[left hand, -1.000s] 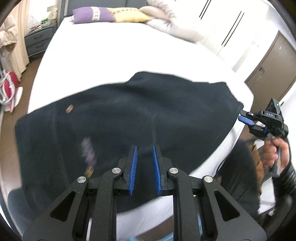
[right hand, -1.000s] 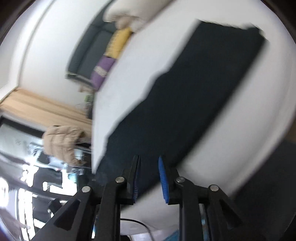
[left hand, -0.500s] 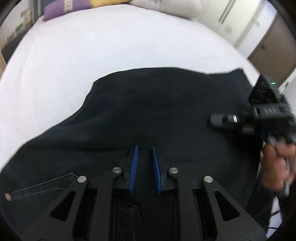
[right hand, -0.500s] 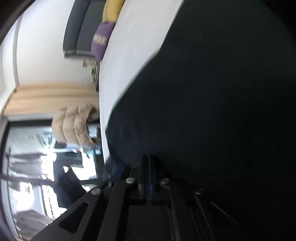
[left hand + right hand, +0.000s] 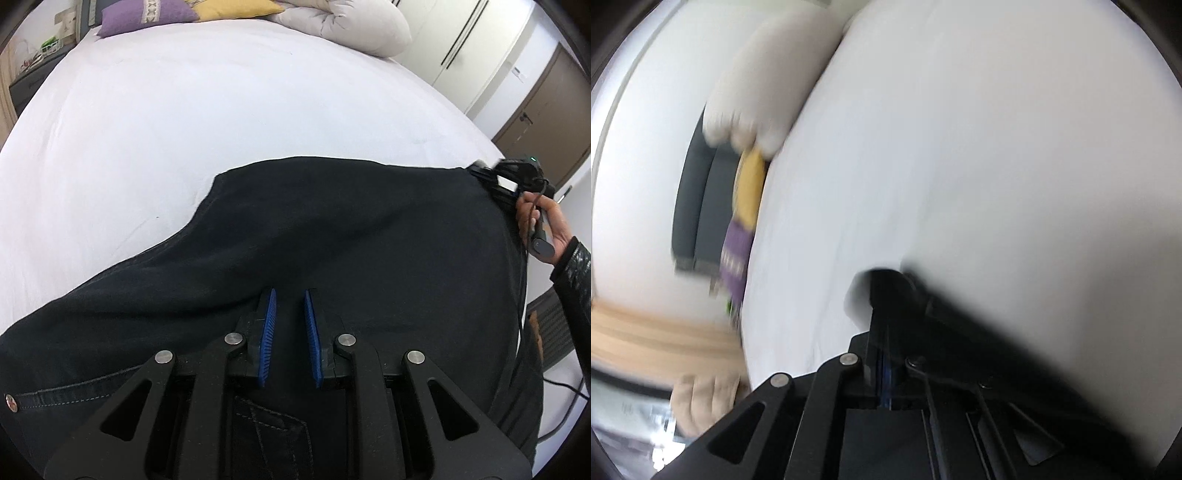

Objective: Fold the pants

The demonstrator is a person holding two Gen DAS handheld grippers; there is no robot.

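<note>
Dark navy pants (image 5: pixel 351 240) lie spread across the white bed (image 5: pixel 184 110), the waist with its pocket and rivet (image 5: pixel 10 401) nearest the left wrist camera. My left gripper (image 5: pixel 290 295) points down at the waist area, its blue pads a narrow gap apart with nothing bunched between them. At the far right end of the pants a hand (image 5: pixel 543 225) holds my right gripper (image 5: pixel 491 181) at the hem corner. In the right wrist view my right gripper (image 5: pixel 882 291) is shut on the pants (image 5: pixel 979 350), whose dark cloth trails off to the lower right.
A purple pillow (image 5: pixel 144 14), a yellow pillow (image 5: pixel 236 9) and a rolled white duvet (image 5: pixel 343 26) lie at the head of the bed. White wardrobes and a brown door (image 5: pixel 546 99) stand to the right, a nightstand (image 5: pixel 29 81) to the left. A dark sleeve (image 5: pixel 572 280) crosses the right edge.
My left gripper came down close over the waist, then stayed. My right gripper shut, came in from beside the bed over the leg end, and now grips the hem corner.
</note>
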